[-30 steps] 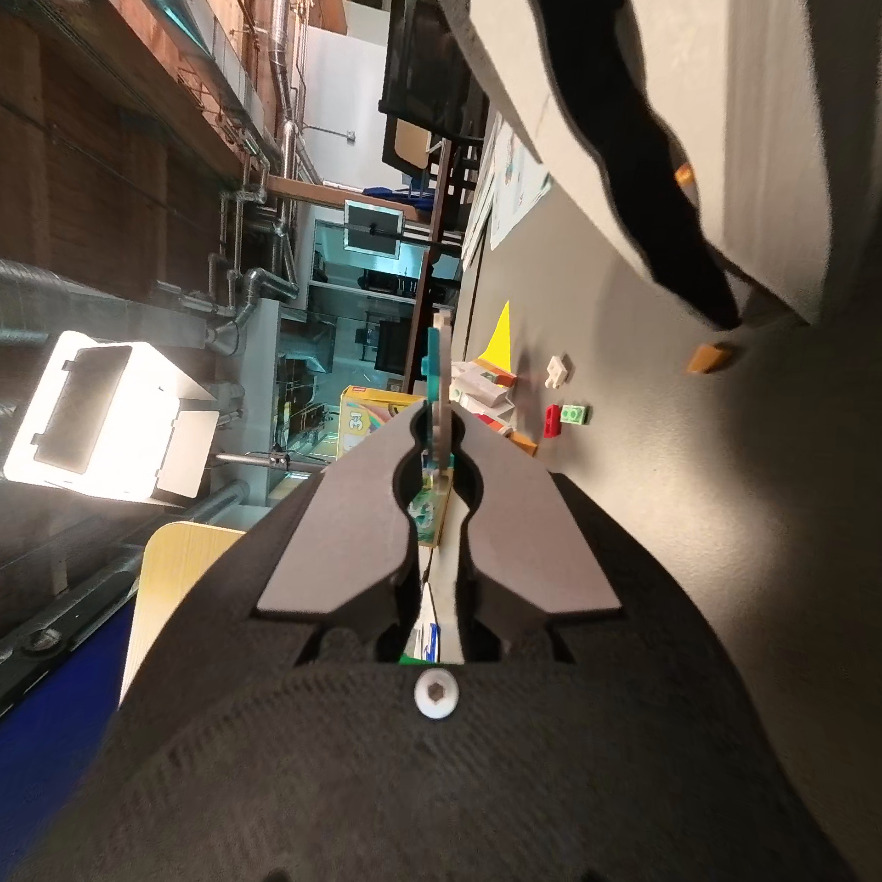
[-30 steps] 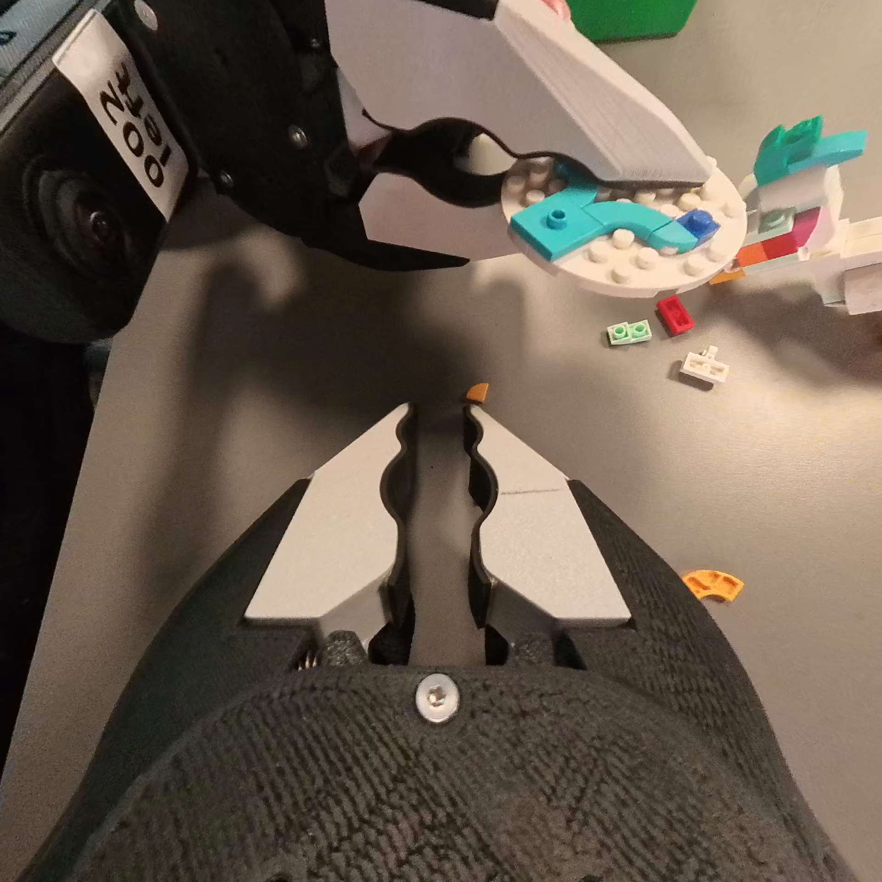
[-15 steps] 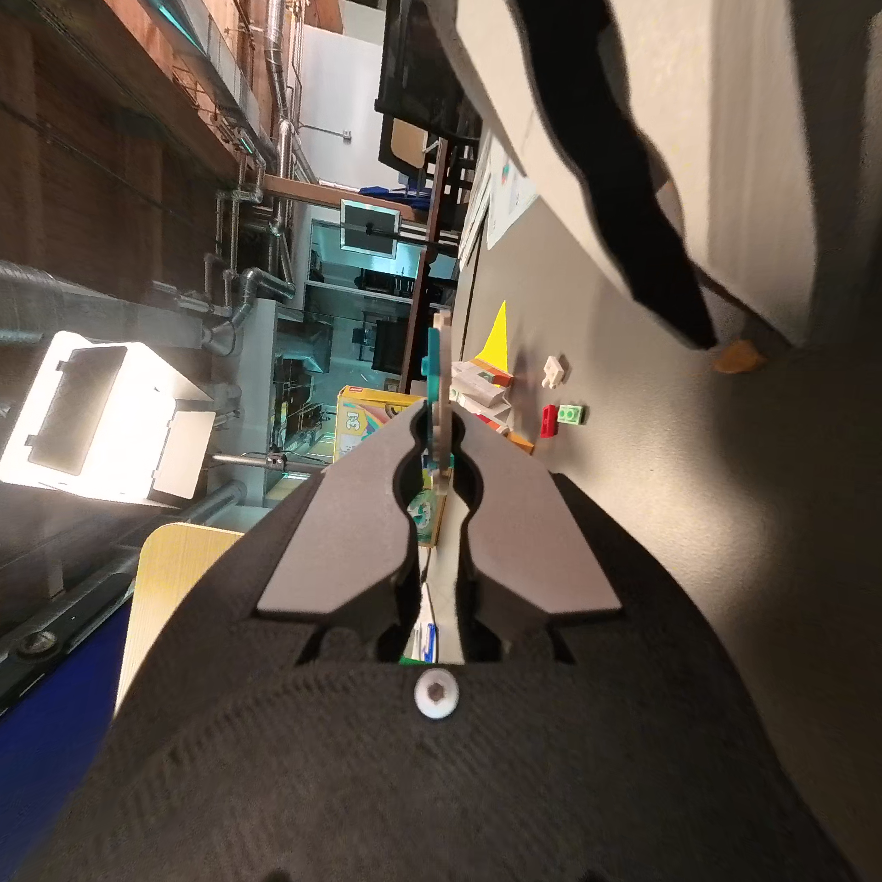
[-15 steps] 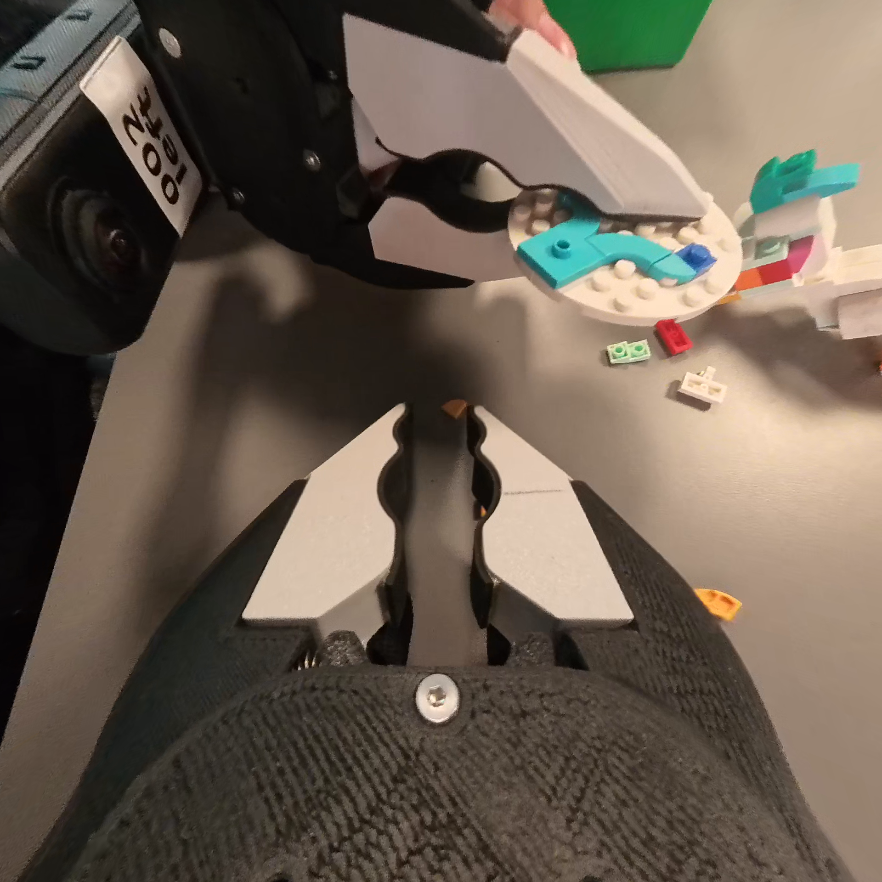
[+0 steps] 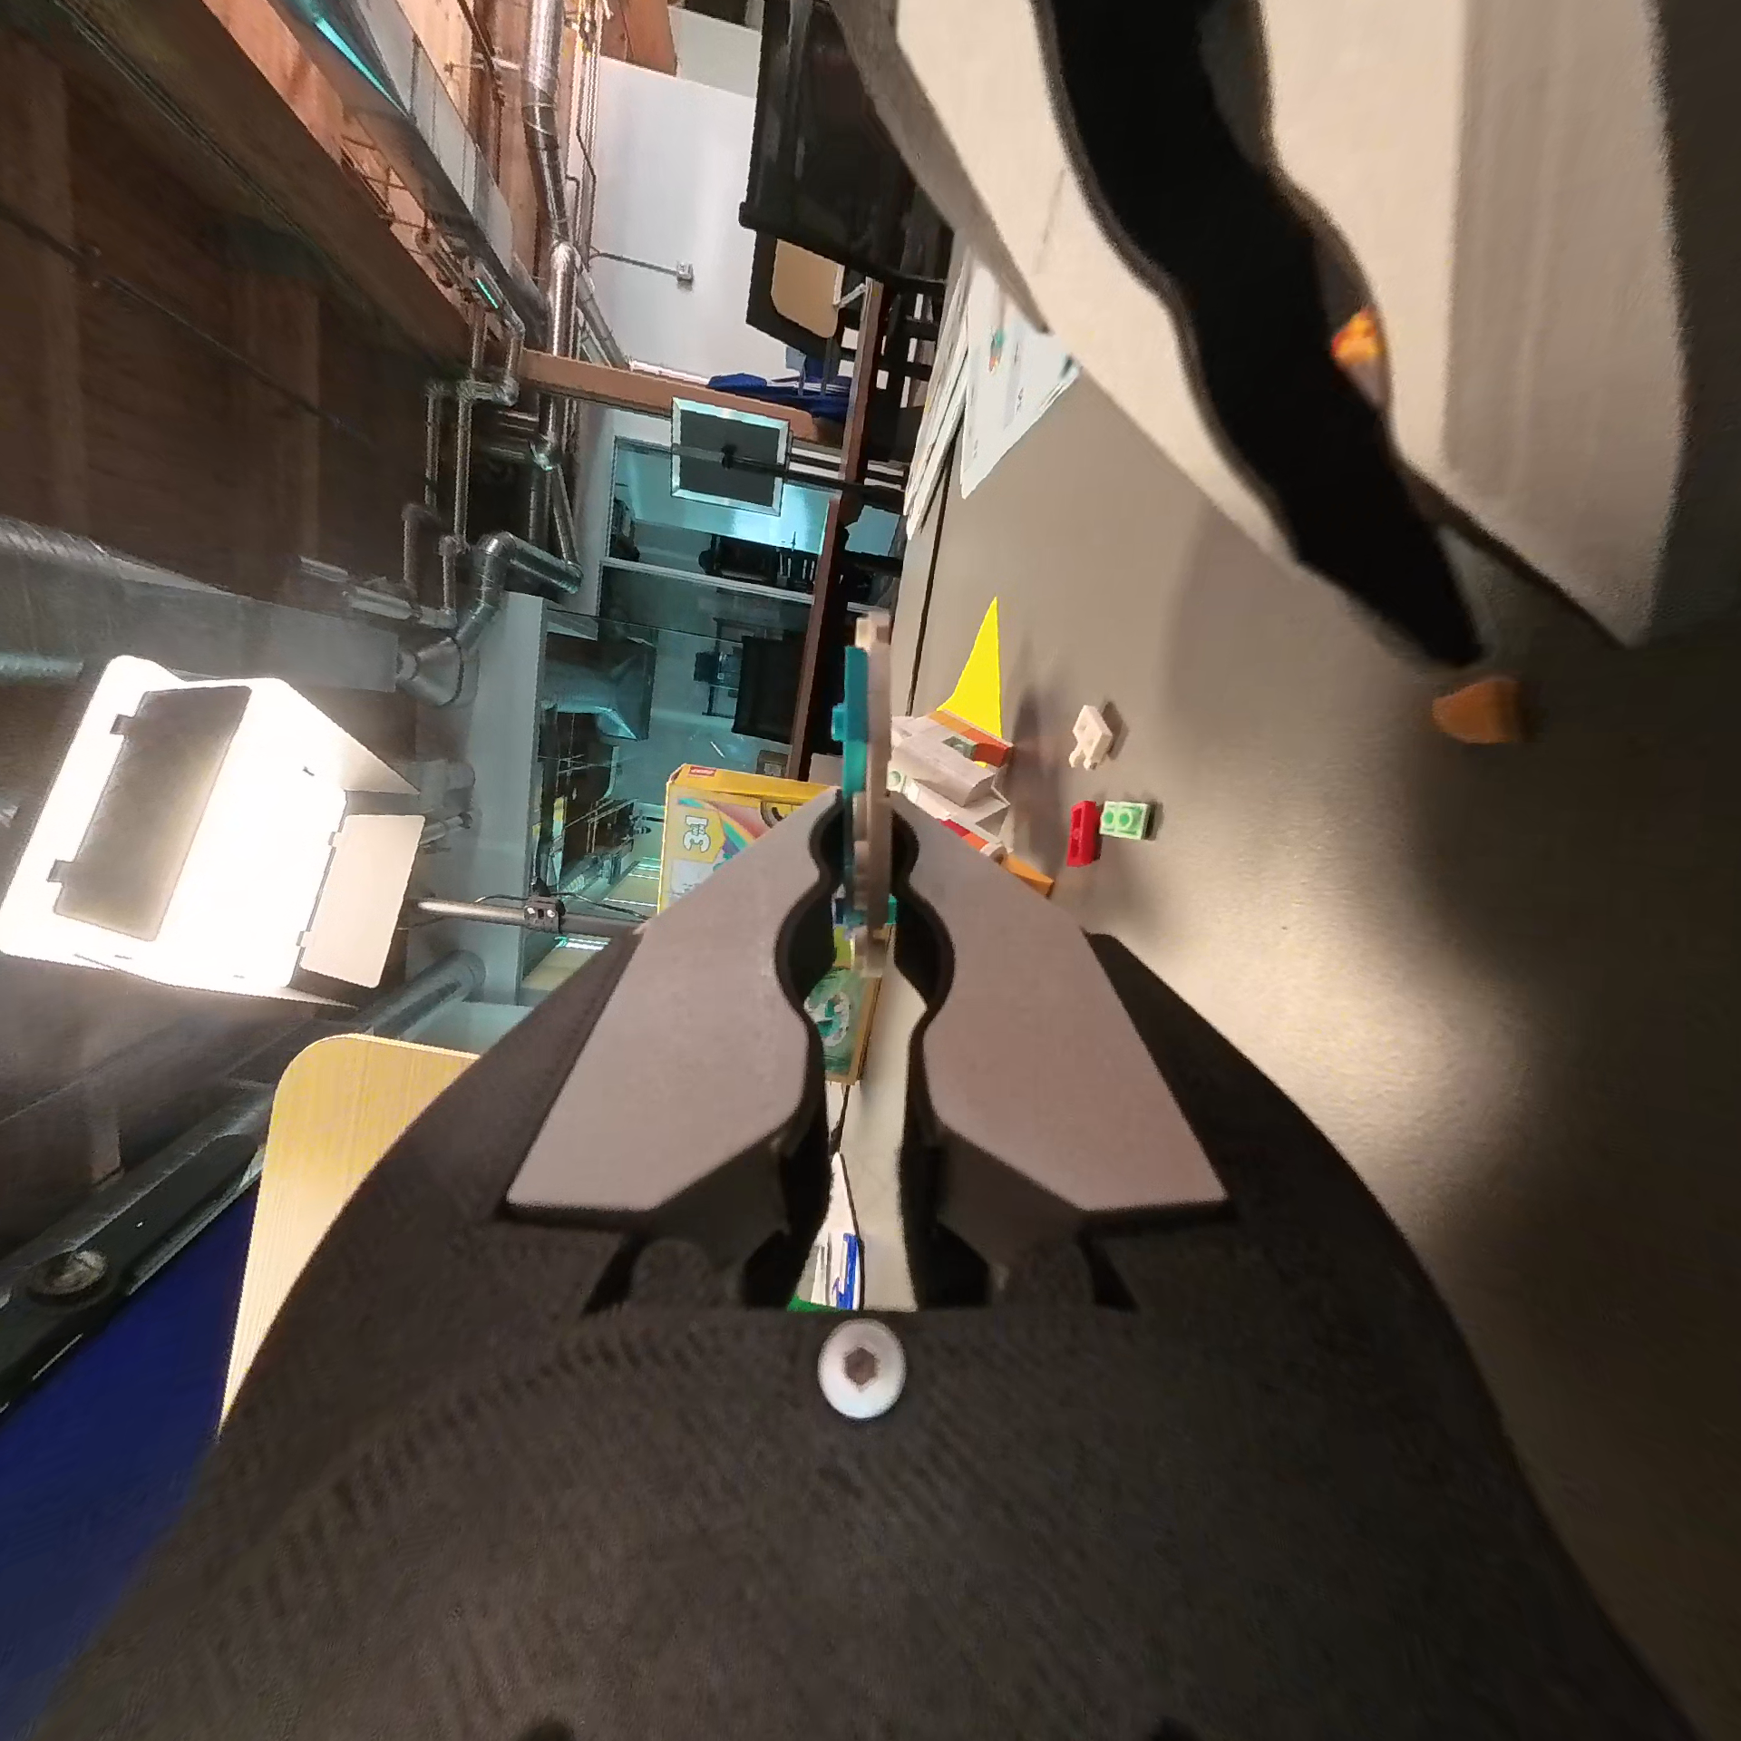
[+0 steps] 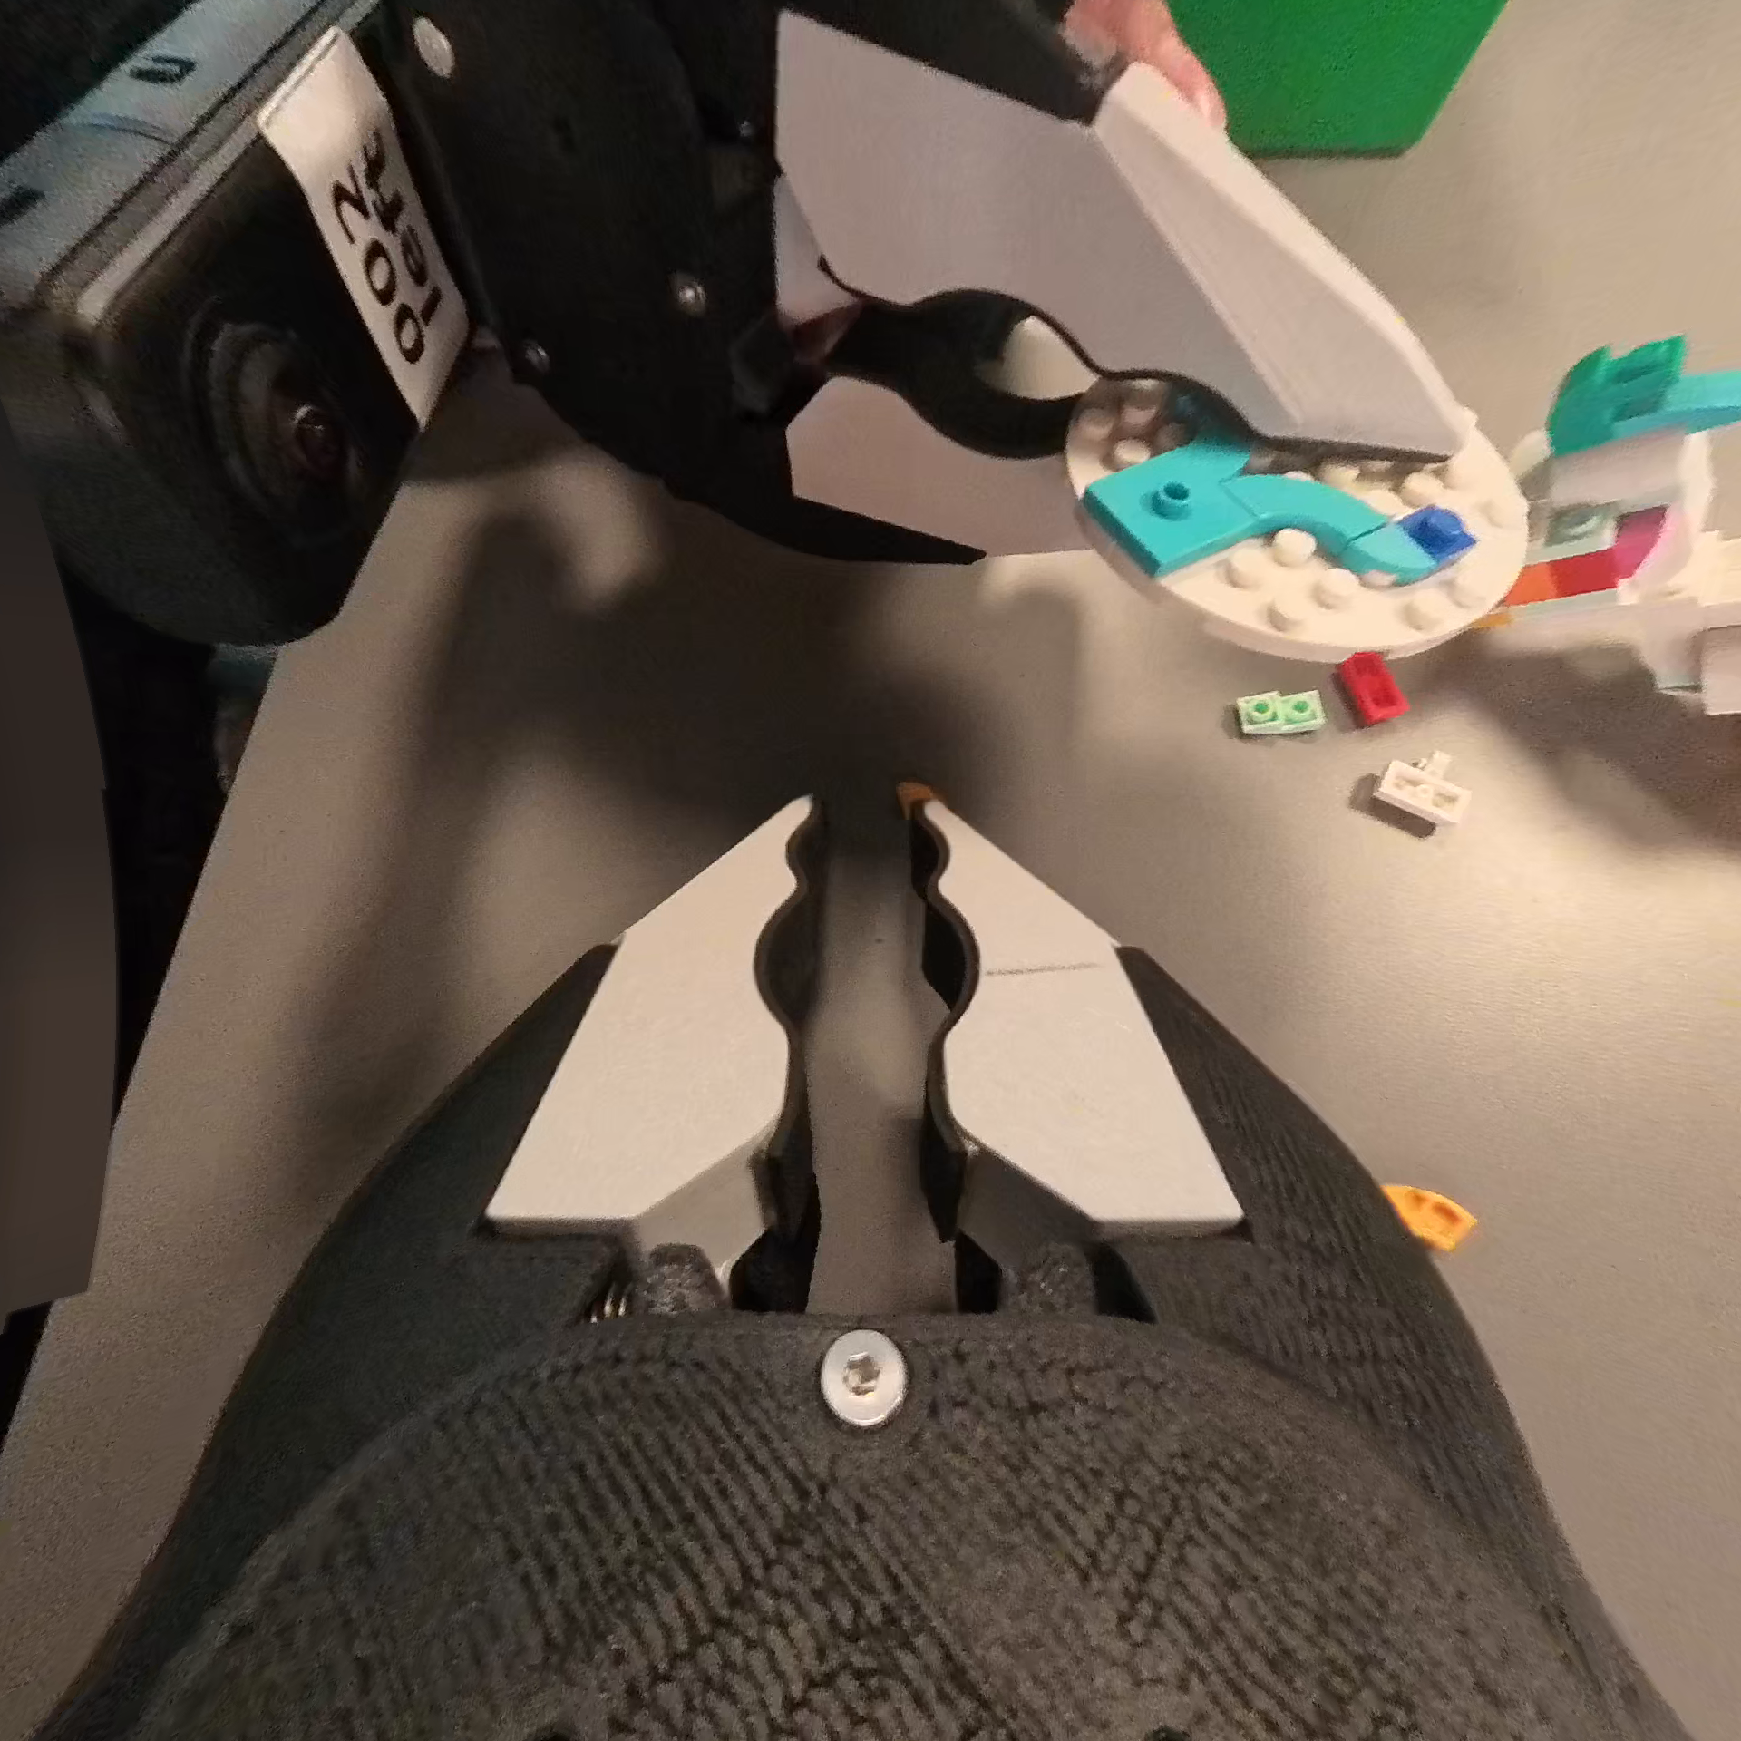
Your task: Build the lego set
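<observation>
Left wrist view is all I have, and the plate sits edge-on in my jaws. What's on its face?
Observer: The white round plate carries a teal curved strip with a small blue piece at one end.
Operator: Is the right gripper holding anything?
Observer: No. The right gripper is open, with nothing between its fingers. An orange piece lies on the table at one fingertip.
Operator: Does the build have teal on it too?
Observer: Yes, a teal crest tops the white build.
</observation>
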Motion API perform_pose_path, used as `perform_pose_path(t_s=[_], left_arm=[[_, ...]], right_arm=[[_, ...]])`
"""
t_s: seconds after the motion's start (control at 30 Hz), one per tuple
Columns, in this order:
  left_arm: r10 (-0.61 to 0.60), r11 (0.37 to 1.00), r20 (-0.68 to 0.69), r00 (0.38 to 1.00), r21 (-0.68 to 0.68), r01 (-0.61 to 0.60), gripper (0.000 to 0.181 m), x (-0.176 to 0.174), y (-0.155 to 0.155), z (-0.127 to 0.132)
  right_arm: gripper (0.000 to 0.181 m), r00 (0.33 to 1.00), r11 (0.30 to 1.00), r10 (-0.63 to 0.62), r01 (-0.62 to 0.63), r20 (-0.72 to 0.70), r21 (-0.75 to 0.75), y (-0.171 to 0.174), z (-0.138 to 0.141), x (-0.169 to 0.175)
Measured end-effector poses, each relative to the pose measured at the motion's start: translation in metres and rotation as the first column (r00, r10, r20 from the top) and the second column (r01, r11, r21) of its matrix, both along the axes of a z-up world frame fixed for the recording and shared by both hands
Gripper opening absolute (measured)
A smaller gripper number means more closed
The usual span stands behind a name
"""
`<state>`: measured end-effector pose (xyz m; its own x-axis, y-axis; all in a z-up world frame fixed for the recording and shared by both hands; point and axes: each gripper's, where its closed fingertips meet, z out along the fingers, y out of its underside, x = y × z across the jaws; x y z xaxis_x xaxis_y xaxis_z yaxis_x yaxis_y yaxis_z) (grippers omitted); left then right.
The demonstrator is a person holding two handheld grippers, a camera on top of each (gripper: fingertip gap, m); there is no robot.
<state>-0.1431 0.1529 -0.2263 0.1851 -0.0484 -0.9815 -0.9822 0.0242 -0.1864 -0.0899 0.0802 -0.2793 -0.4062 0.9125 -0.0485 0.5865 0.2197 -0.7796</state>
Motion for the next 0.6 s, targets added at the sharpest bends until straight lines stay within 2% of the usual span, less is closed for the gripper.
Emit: perform_pose_path(t_s=[0.1, 0.27, 0.6], left_arm=[[-0.001, 1.000, 0.002, 1.000, 0.003, 0.001, 0.004, 0.0002, -0.0001, 0.0008], [-0.011, 1.000, -0.008, 1.000, 0.003, 0.011, 0.003, 0.0024, -0.0007, 0.0003], [-0.020, 1.000, -0.021, 1.000, 0.007, 0.020, 0.004, 0.0053, -0.0009, 0.0002]], right_arm=[[0.023, 0.999, 0.999, 0.006, -0.004, -0.035, 0.050, 0.0044, 0.0018, -0.0058], [0.022, 0.999, 0.998, 0.039, -0.039, 0.002, 0.048, 0.0038, -0.0066, -0.0065], [0.006, 1.000, 0.997, 0.024, -0.024, -0.008, 0.075, 0.0057, -0.0070, -0.0082]])
